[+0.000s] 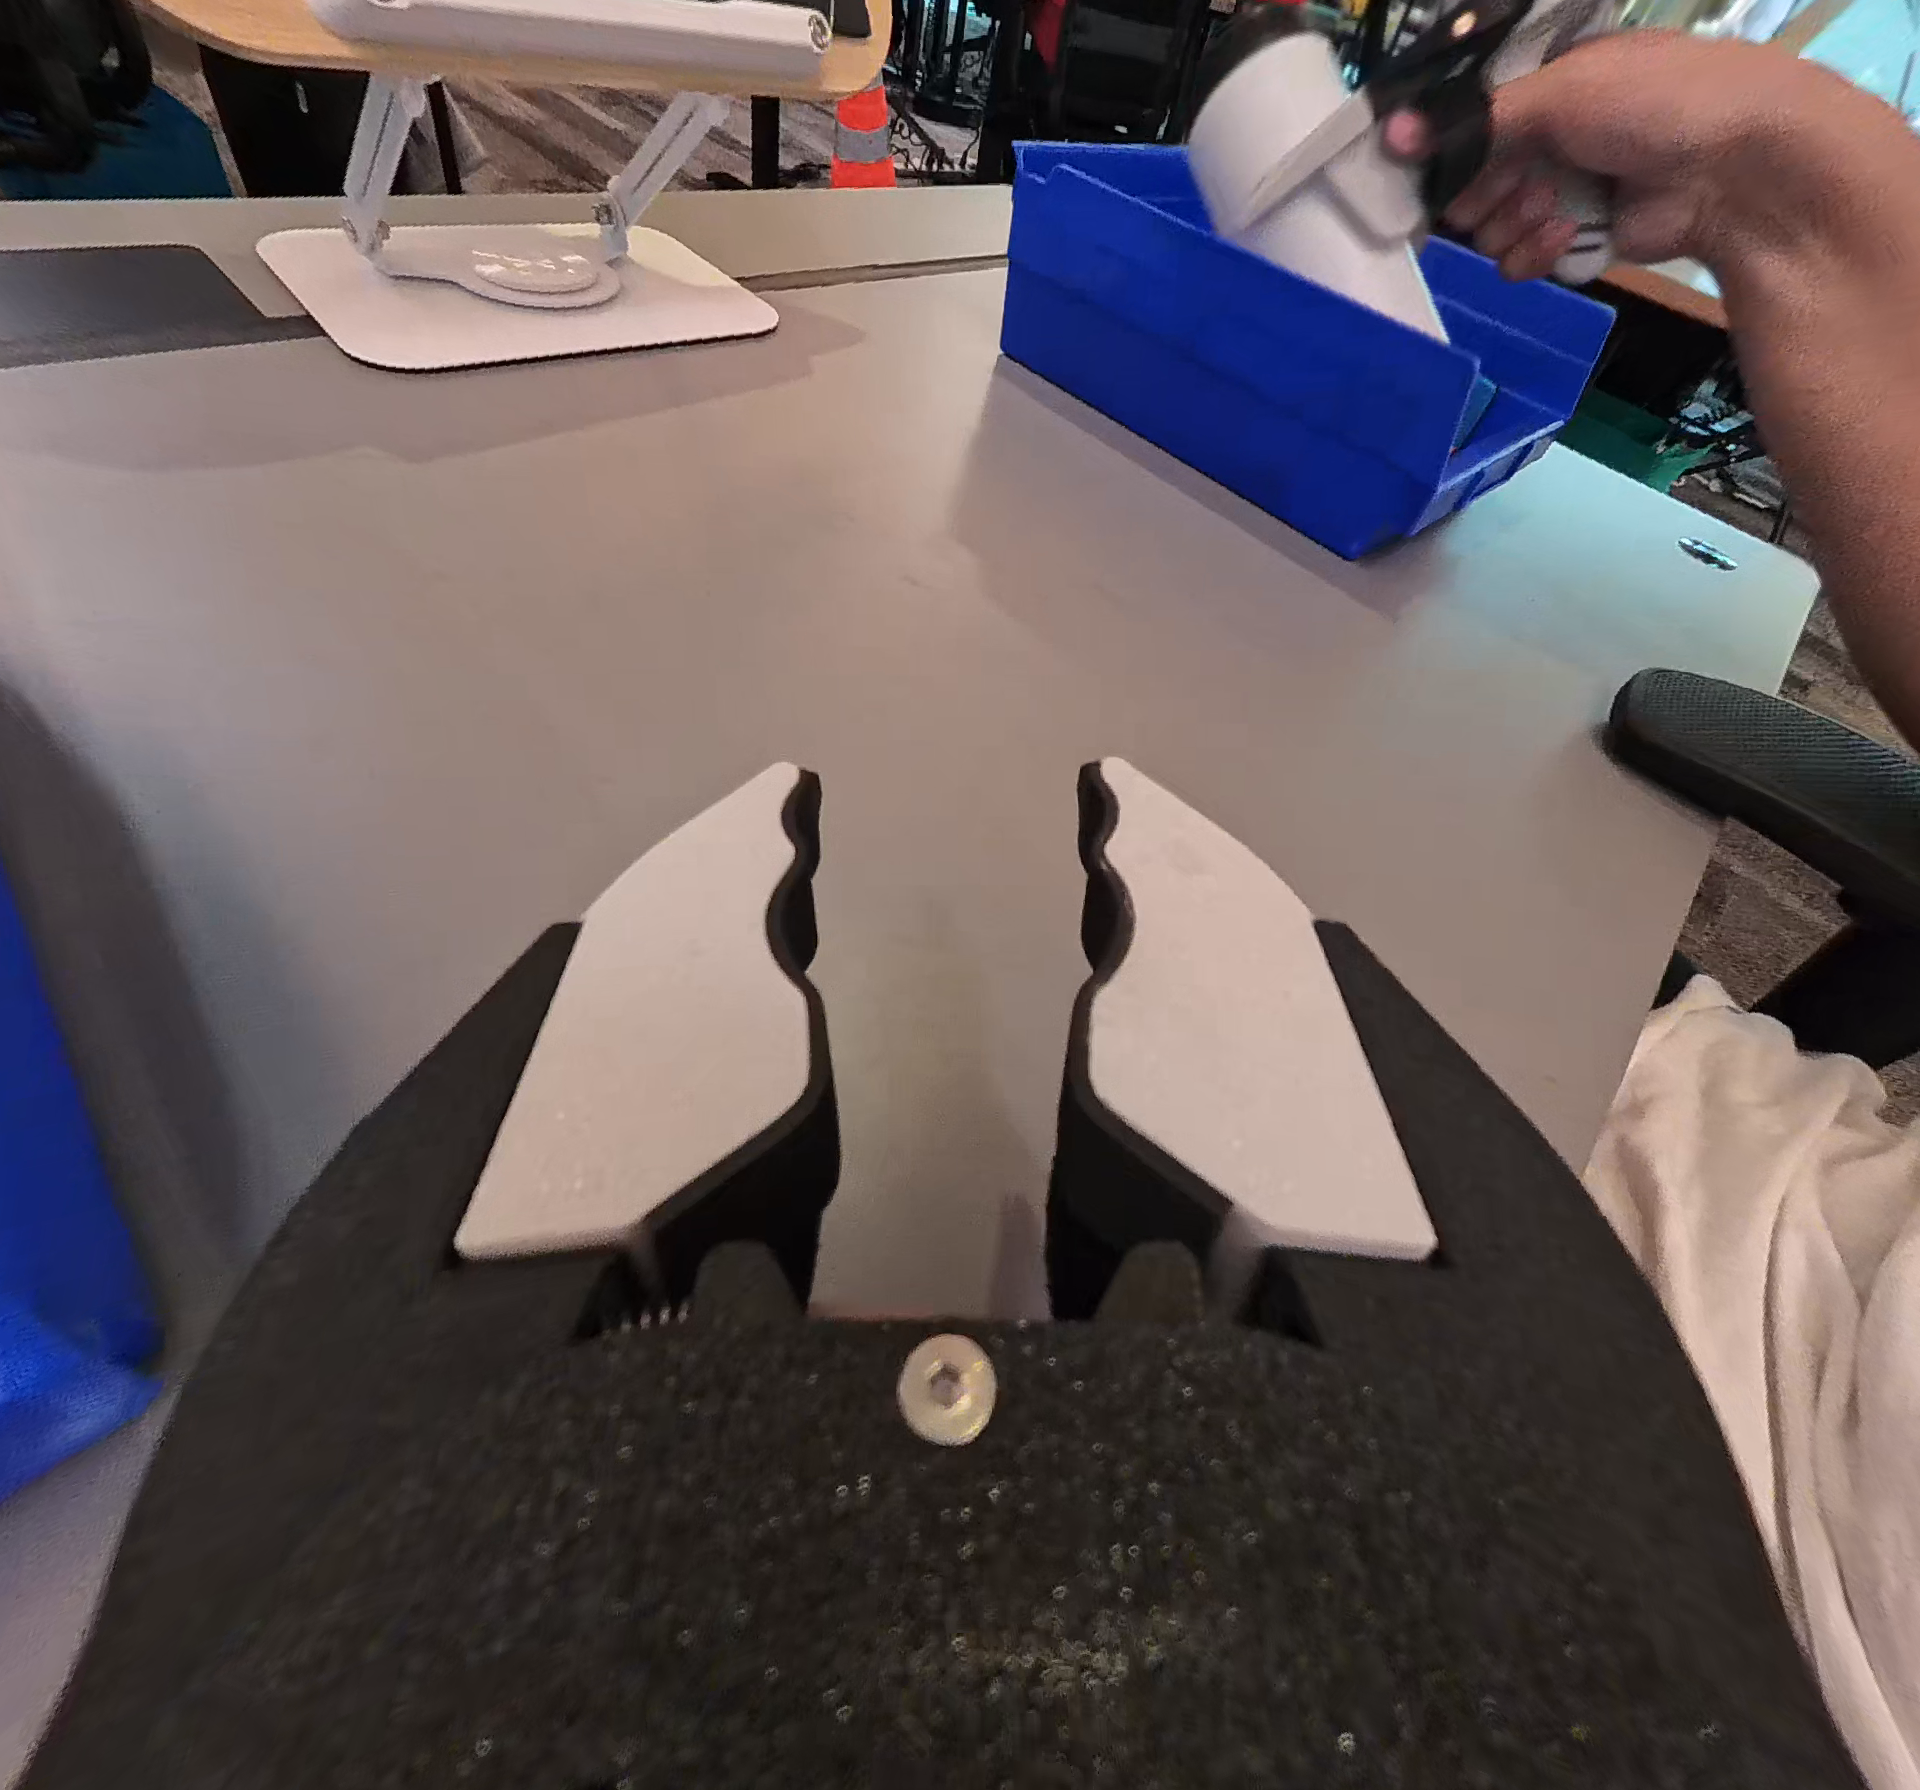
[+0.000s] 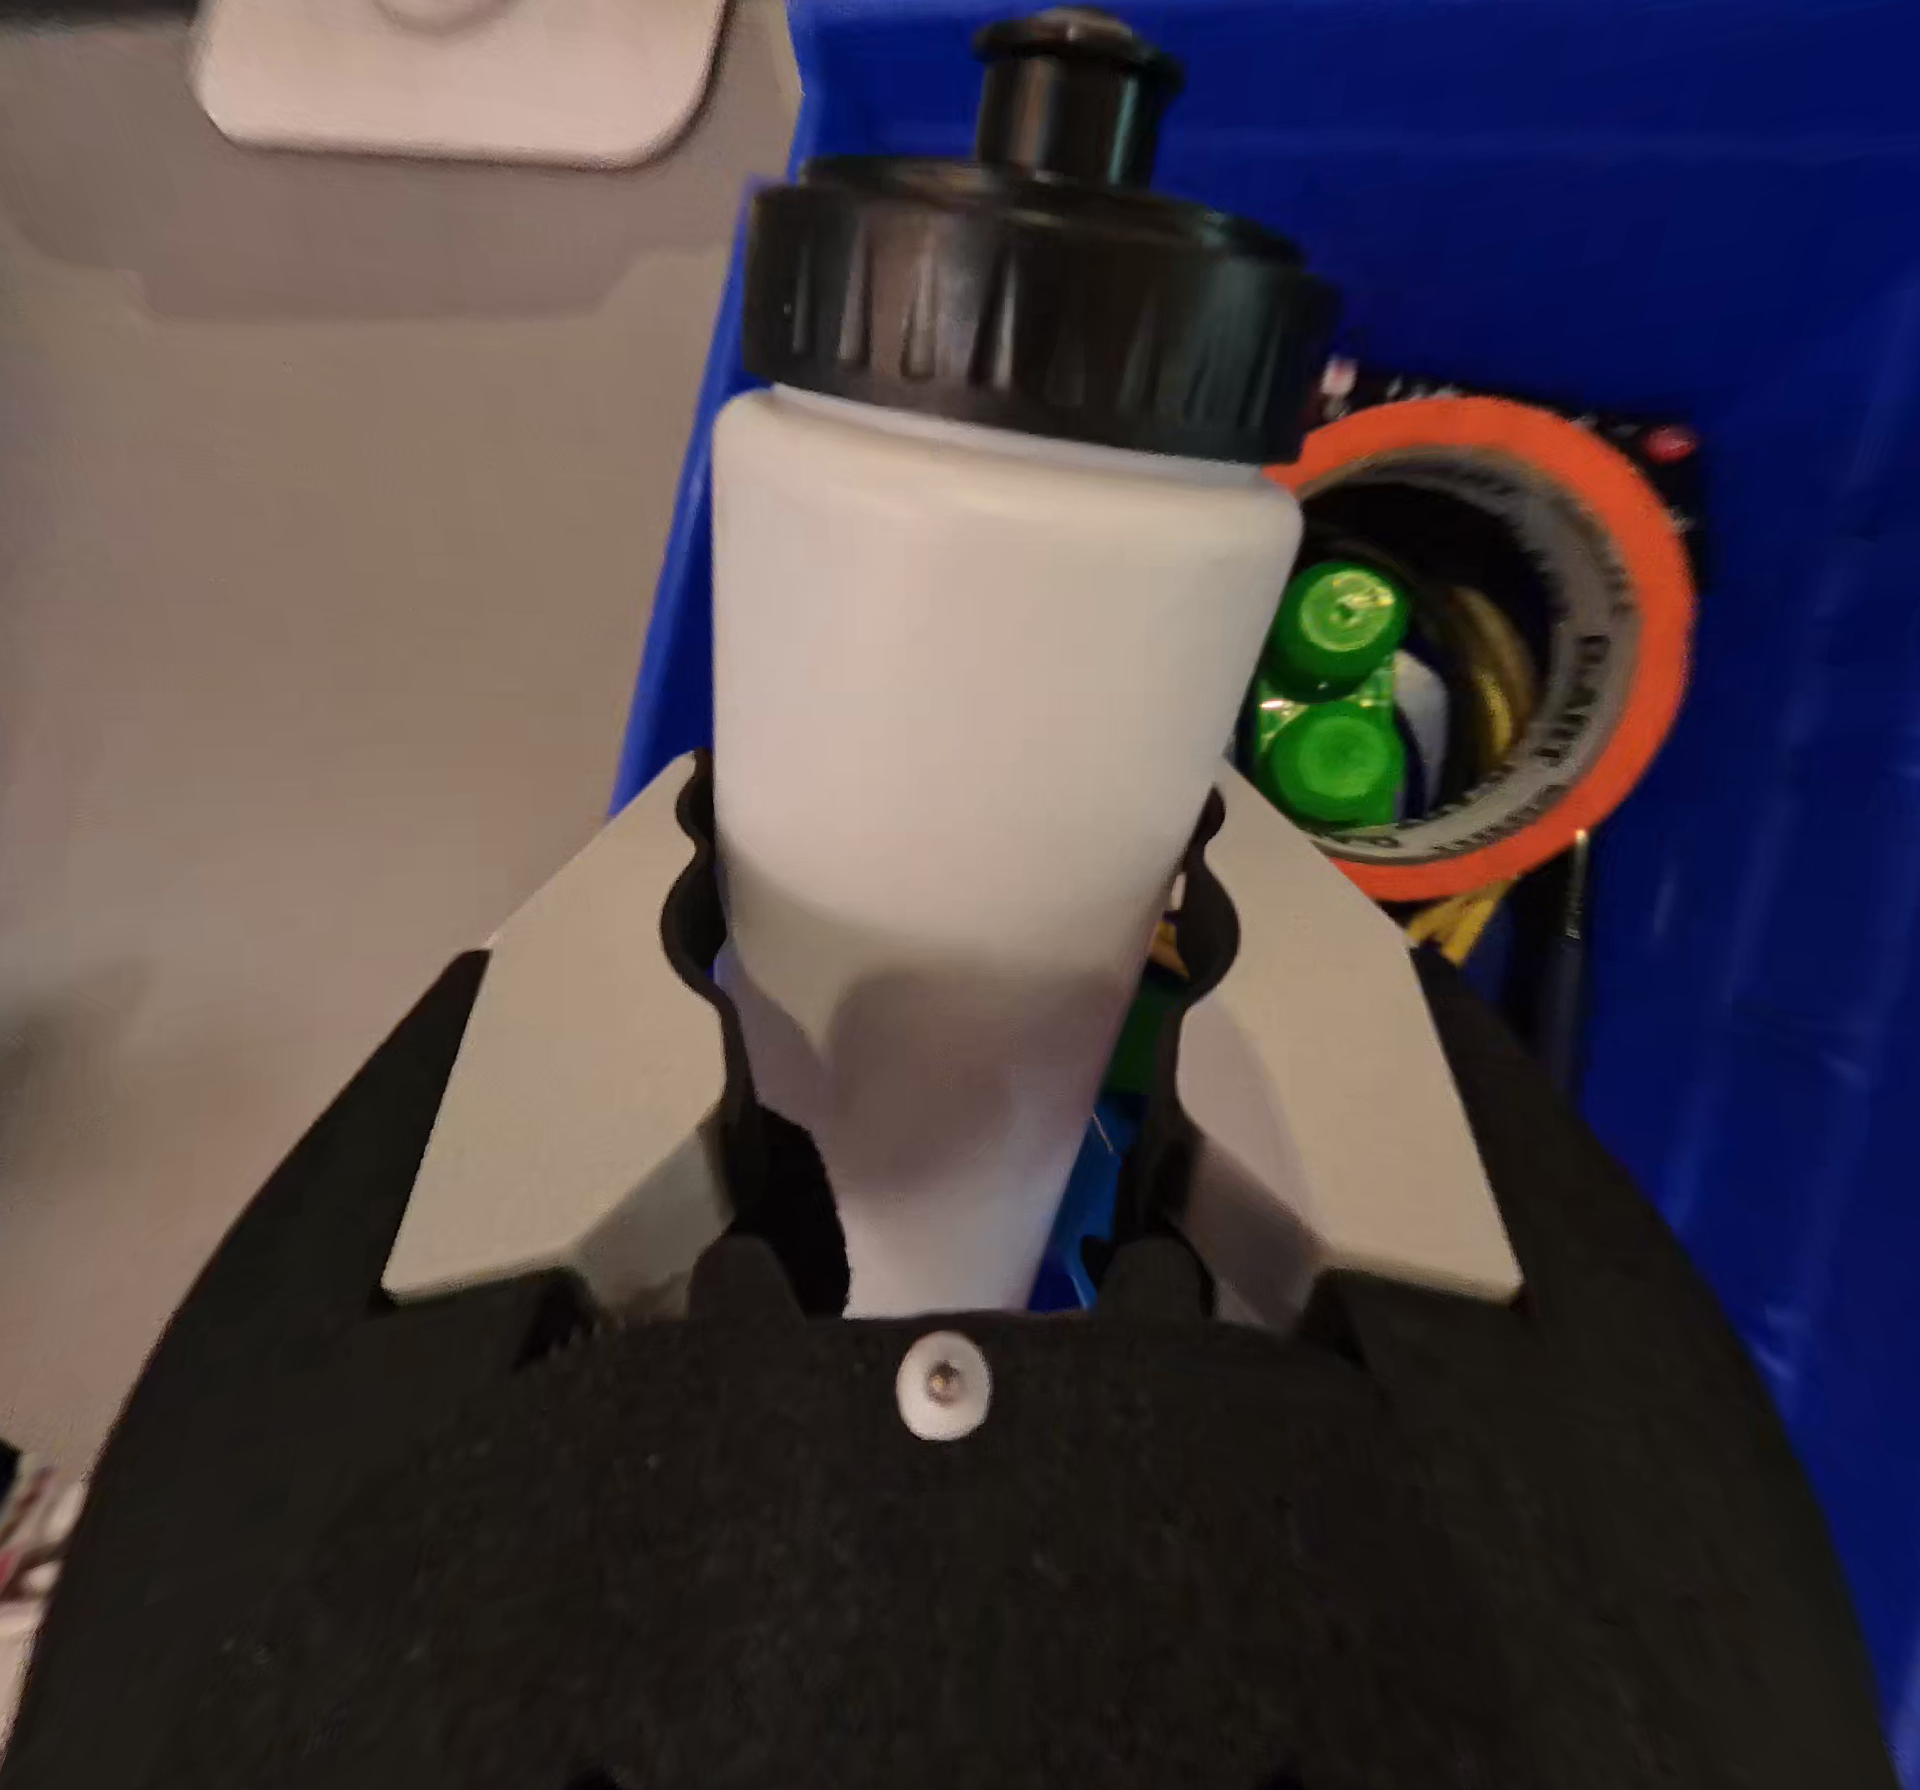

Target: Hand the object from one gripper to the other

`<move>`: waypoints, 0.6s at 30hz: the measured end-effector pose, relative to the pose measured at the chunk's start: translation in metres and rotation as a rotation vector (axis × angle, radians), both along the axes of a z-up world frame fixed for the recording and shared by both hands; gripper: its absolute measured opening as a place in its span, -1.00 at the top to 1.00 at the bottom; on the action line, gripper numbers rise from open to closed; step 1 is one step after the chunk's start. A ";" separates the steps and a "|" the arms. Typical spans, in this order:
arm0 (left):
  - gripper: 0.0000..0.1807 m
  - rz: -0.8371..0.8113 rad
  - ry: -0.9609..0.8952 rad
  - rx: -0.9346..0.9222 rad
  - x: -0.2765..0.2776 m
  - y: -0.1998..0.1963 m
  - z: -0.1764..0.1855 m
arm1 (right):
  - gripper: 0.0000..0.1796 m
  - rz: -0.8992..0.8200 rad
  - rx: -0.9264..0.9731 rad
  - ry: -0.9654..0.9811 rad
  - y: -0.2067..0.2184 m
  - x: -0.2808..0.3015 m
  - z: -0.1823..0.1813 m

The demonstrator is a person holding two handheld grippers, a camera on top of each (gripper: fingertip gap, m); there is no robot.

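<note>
Right wrist view, centre frame: white plastic squeeze bottle with a black ribbed screw cap and pull spout [image 2: 997,701] sits clamped in the right gripper [image 2: 956,867], both grey fingers with black wavy pads [image 2: 696,909] pressed on the lower body, cap end pointing away toward top of frame; bottle is over the open blue plastic bin [image 2: 1558,182] at right, which holds an orange roll of tape [image 2: 1621,618] and green-capped items [image 2: 1340,691]. Left wrist view, upper right: same bottle [image 1: 1262,145] held in the air above the blue bin [image 1: 1195,358] by the right gripper in a person's hand [image 1: 1621,151]; cap hidden here. Left gripper [image 1: 948,795], lower centre, jaws apart and empty over the bare grey tabletop [image 1: 623,597], well apart from the bottle. Handling guess: thin-walled, looks light, can't tell if filled; body appears dented inward near the pads, so soft and squeezable, smooth and a bit slippery, not fragile. Best hold for the receiving side is probably the free upper body just under the cap shoulder, or the ribbed cap, which is stiffer. No brand or label visible on bottle; tape core has printing, blurred. White folding stand [image 1: 520,286] at upper left, unrelated
</note>
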State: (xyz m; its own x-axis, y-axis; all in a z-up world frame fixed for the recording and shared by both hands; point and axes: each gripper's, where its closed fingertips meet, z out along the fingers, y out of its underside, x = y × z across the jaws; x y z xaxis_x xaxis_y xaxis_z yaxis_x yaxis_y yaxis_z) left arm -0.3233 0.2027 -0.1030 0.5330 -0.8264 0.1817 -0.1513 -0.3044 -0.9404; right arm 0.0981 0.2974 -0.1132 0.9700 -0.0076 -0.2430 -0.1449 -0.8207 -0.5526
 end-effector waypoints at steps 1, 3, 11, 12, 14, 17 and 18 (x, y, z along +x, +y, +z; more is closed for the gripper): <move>0.48 0.001 0.009 -0.002 0.000 0.000 -0.001 | 0.01 0.013 -0.035 -0.026 0.003 -0.002 -0.012; 0.48 0.001 0.018 -0.002 0.000 0.000 -0.003 | 0.03 -0.008 -0.032 -0.066 0.010 0.000 -0.022; 0.43 -0.032 0.036 -0.021 0.004 -0.004 -0.007 | 0.00 0.032 0.558 0.130 -0.012 -0.019 0.157; 0.43 -0.033 0.038 -0.020 0.005 -0.004 -0.007 | 0.01 0.044 0.684 0.112 -0.025 -0.025 0.194; 0.42 -0.038 0.043 -0.011 0.006 -0.005 -0.006 | 0.02 0.050 0.922 0.031 -0.052 -0.040 0.250; 0.42 -0.027 0.068 0.016 0.005 -0.005 -0.006 | 0.18 0.100 1.130 0.046 -0.083 -0.096 0.270; 0.42 -0.019 0.075 0.030 0.004 -0.005 -0.005 | 0.22 0.160 1.138 0.076 -0.085 -0.123 0.256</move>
